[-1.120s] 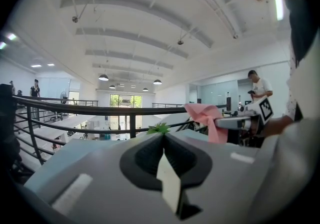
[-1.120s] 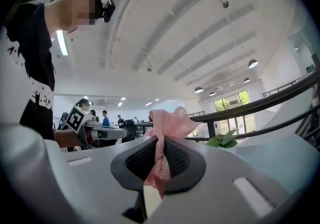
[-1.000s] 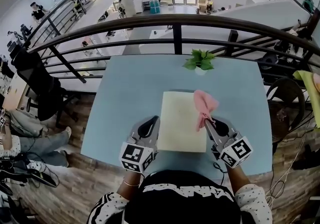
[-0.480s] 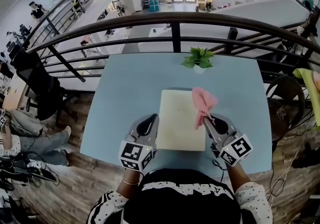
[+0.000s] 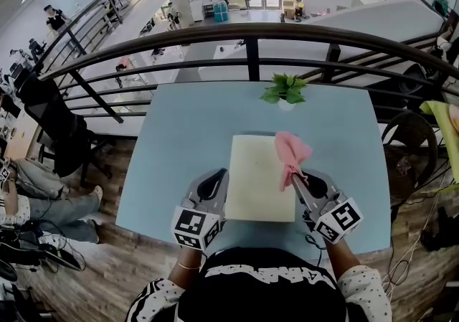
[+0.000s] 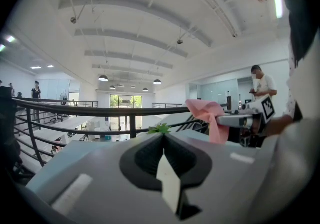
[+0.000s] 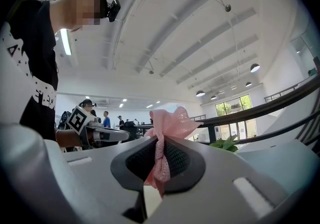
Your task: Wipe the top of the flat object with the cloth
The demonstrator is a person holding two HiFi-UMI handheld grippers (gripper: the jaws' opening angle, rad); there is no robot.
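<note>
Cloth (image 5: 292, 150) of pink, loosely woven mesh is bunched in my right claw (image 7: 159, 164). The jaws are clamped on its narrow neck, so a ruffled head stands out past the tips. It sits over the right edge of the flat object (image 5: 259, 178); I cannot tell whether it touches the surface or hangs just above it.

That object is a thin, pale cream rectangle with a matte top. It lies flat on the light-blue desk (image 5: 179, 141) towards the near edge, between my two claws. My left claw (image 6: 164, 164) is closed at its left edge, and a cream sliver shows between the pads, so I judge it is pinching the sheet to steady it.

To wipe well, I should tip the right claw down until the soft bunch, not the hard jaw tips, meets the top. Then I would draw it across in overlapping strokes from the far edge towards me. The bunch is small, so several passes seem needed. The sheet looks light and the desk smooth, so the left grip has to resist sliding.

A small leafy plant (image 5: 286, 88) stands beyond the far edge, apart from the sheet.
</note>
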